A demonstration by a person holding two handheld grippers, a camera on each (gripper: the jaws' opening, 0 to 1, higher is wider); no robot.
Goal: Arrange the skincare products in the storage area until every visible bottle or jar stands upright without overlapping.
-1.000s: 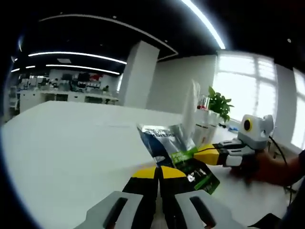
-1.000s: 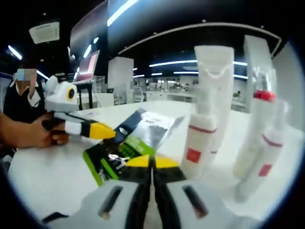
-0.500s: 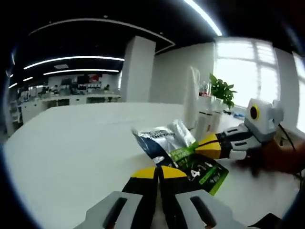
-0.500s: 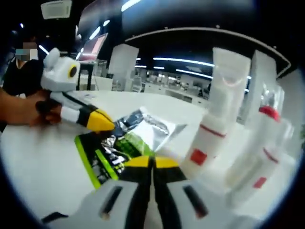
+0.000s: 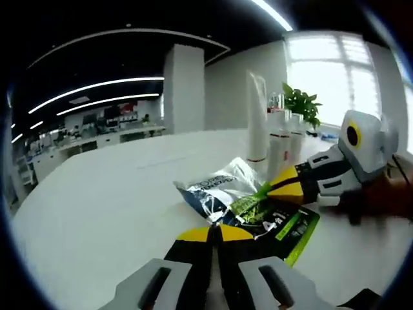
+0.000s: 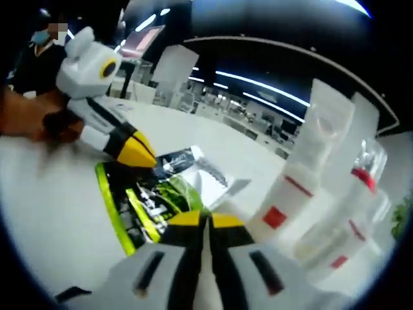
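The step in hand looks like clearing or repositioning the flat sachets that lie among the skincare products, with the upright tubes already standing.

In the left gripper view, the left gripper (image 5: 215, 234) rises from the bottom centre with its yellow-tipped jaws pressed together and nothing between them. Just above its tips, in the middle of the frame, lie a silver sachet (image 5: 216, 189) and a green sachet (image 5: 276, 221) on the white table (image 5: 97, 206), the green one partly overlapping the silver. The right gripper (image 5: 279, 187) comes in from the right edge, its tip pressed against the sachets where they meet; whether it pinches them cannot be told. Behind, in the upper centre, a white tube (image 5: 257, 116) stands upright.

In the right gripper view, the right gripper (image 6: 205, 221) shows at bottom centre with jaws together, the green sachet (image 6: 139, 203) directly beyond its tips. The left gripper (image 6: 139, 150) enters from the upper left, touching the sachets' top edge. White tubes with red bands (image 6: 303, 174) stand upright to the right, close together but apart from the sachets.

The next move probably calls for opening one pair of jaws, taking a sachet by its edge, and separating the two so nothing overlaps.
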